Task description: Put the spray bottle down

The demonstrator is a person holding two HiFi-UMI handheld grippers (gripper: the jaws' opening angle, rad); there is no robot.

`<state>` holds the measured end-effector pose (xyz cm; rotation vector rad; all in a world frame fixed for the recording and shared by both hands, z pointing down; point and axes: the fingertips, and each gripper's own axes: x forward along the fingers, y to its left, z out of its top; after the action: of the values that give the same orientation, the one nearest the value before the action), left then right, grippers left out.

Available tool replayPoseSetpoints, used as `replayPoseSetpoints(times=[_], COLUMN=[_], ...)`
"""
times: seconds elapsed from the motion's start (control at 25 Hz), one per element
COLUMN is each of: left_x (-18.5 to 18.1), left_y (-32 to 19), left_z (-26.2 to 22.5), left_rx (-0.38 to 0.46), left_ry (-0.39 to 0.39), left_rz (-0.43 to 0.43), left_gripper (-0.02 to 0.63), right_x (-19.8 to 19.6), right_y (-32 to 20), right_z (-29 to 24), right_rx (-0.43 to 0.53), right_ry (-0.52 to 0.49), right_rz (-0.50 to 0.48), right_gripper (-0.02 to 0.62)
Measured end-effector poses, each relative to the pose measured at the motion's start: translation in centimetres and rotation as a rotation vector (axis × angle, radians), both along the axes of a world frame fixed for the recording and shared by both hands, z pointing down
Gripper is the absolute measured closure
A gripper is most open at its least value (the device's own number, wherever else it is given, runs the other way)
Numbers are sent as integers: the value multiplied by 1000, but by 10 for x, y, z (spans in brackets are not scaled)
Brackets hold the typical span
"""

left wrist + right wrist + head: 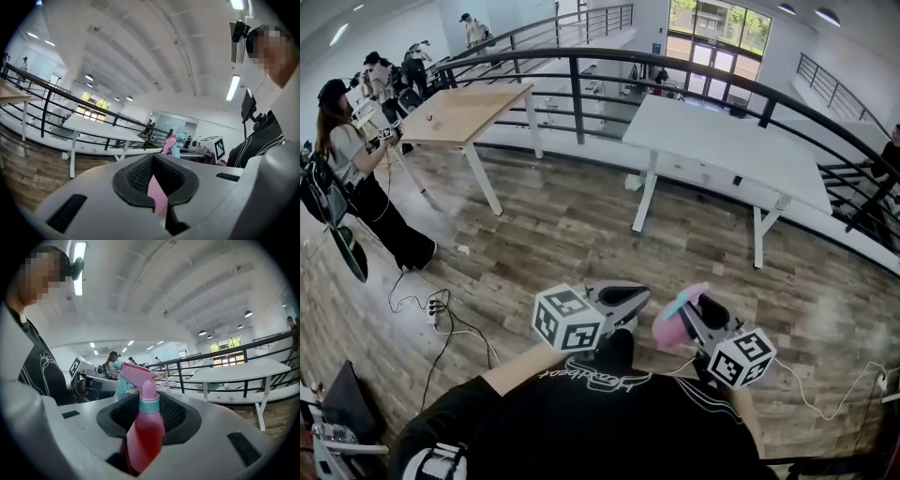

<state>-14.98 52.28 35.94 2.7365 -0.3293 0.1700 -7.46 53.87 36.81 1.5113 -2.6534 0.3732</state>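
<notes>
we held the right gripper (151,414) closed around the spray bottle (144,430), its dark ribbed pads (174,414) pressed to either side of the body just below the neck. the bottle had a deep rose-pink body, a teal collar ring at the neck, a lighter pink trigger head above it and a teal nozzle tip. it stood upright along the jaws, with the head rising clear of the pads.

from the head view the bottle was in the air close in front of our chest, above the wood floor (562,234) and resting on nothing. the white table (722,141) was well apart from it, further ahead by the black railing (581,58).

the left gripper (626,298) was just beside the right one, at about the same height. its jaws were drawn almost together, and a thin pink piece (157,194) was nipped between the pads; we could not tell what it was.
</notes>
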Motion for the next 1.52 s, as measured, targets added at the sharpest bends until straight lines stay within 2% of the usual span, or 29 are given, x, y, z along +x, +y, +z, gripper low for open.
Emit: replayPoseSetpoints(times=[0.2, 0.36, 0.8, 1.0, 1.24, 1.52], left_x=[25, 49, 123, 135, 145, 146], left_y=[-51, -118, -388, -491, -545, -557], left_z=[8, 14, 18, 7, 7, 11], left_rx=[-3, -16, -63, -52, -48, -53], left_ry=[2, 7, -11, 13, 7, 12], left_rz=[27, 44, 41, 7, 12, 29], left_gripper=[603, 603, 603, 603, 603, 603], right_x=[24, 49, 122, 136, 148, 143], right_y=[-49, -115, -371, -467, -524, -545], right_z=[13, 15, 8, -3, -3, 7], right_rx=[-16, -20, -77, -74, -57, -66], right_ry=[2, 7, -120, -135, -99, -57], right_rz=[21, 44, 56, 31, 39, 43], right_gripper=[460, 460, 460, 460, 460, 460])
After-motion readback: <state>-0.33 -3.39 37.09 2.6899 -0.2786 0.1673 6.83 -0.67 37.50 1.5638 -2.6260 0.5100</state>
